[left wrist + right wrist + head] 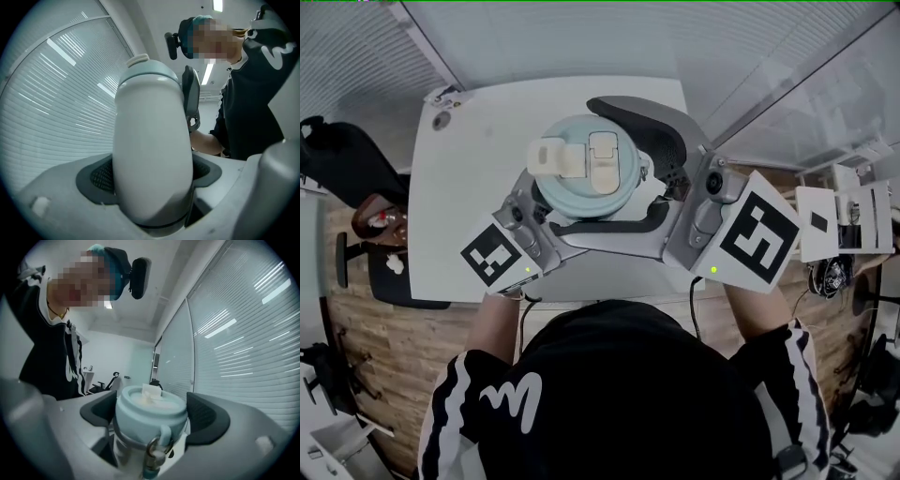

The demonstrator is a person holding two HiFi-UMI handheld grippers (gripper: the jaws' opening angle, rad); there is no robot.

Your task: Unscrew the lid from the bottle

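Head view looks straight down on the lid (586, 169). The bottle (649, 172) stands upright, held over the table (469, 169). Left gripper (152, 174) is clamped round its body and right gripper (151, 414) is pinched on the lid just above, so I'd guess a twist about that upright axis is next.

Black top (647, 384), white-striped sleeves (455, 408)
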